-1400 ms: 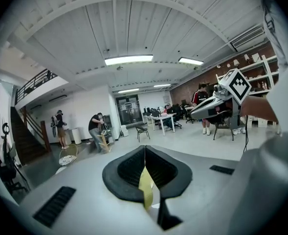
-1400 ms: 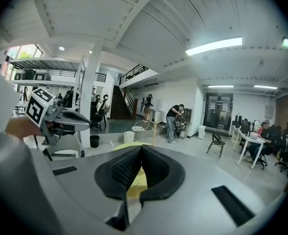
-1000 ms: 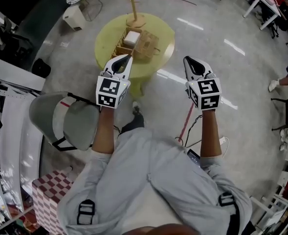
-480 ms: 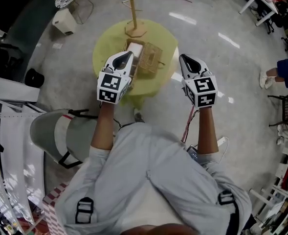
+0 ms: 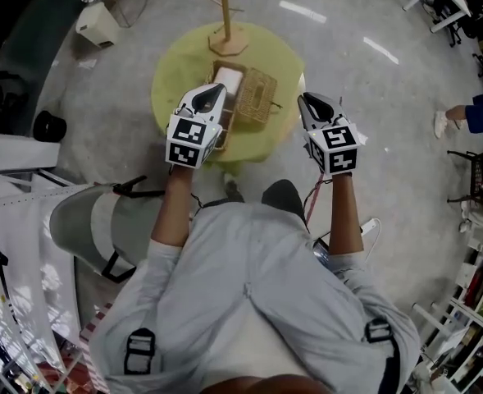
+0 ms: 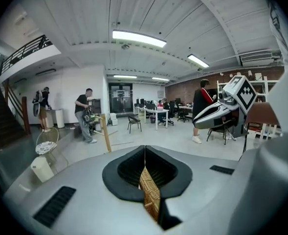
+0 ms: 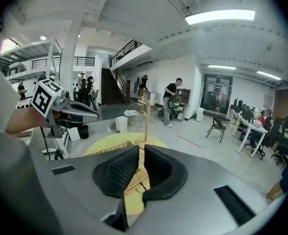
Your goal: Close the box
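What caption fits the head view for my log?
Left gripper and right gripper poised beside the open wicker box on a round yellow table.

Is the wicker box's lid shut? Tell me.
No, the lid lies open beside the wicker box, whose white contents show from above.

The box (image 5: 257, 97) is rough, pale tan open-weave wicker on a matt yellow-green table (image 5: 175, 76), with a bare wooden stand (image 5: 225, 27) at the table's 12 o'clock edge. The left gripper (image 6: 144, 153) and right gripper (image 7: 141, 151) have smooth matt grey plastic shells and black ribbed pads (image 6: 126, 169). The floor (image 5: 372, 121) is polished and glossy.
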